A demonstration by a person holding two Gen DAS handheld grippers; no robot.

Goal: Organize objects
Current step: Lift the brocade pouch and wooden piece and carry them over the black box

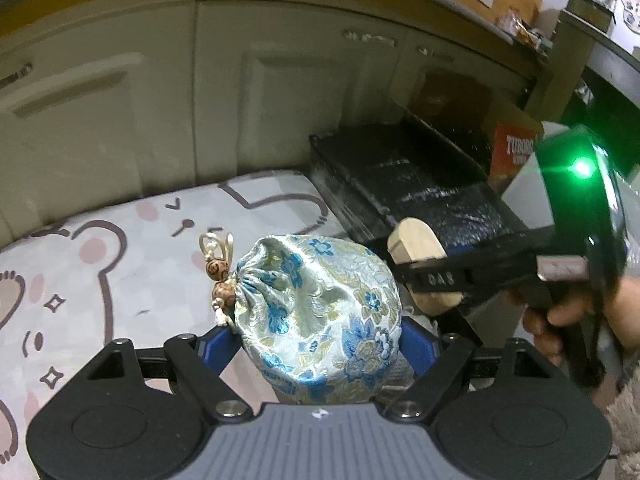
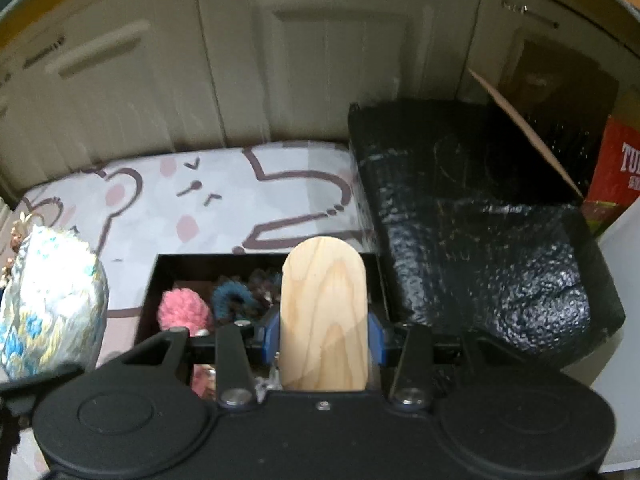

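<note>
My left gripper (image 1: 316,338) is shut on a blue-flowered brocade drawstring pouch (image 1: 320,312) with wooden beads (image 1: 218,278), held above the bear-print mat (image 1: 100,264). My right gripper (image 2: 323,332) is shut on a rounded wooden block (image 2: 323,312) and holds it above an open black box (image 2: 160,276). The box holds a pink pompom (image 2: 182,312), a blue scrunchie (image 2: 232,296) and other small items. The right gripper with the block shows in the left wrist view (image 1: 424,268). The pouch shows at the left edge of the right wrist view (image 2: 52,300).
A large black wrapped package (image 2: 480,232) lies right of the mat, with a cardboard flap (image 2: 528,132) and a red carton (image 2: 616,176) behind it. Cream cabinet doors (image 2: 280,64) stand close behind the mat. A white surface (image 2: 624,320) is at the right.
</note>
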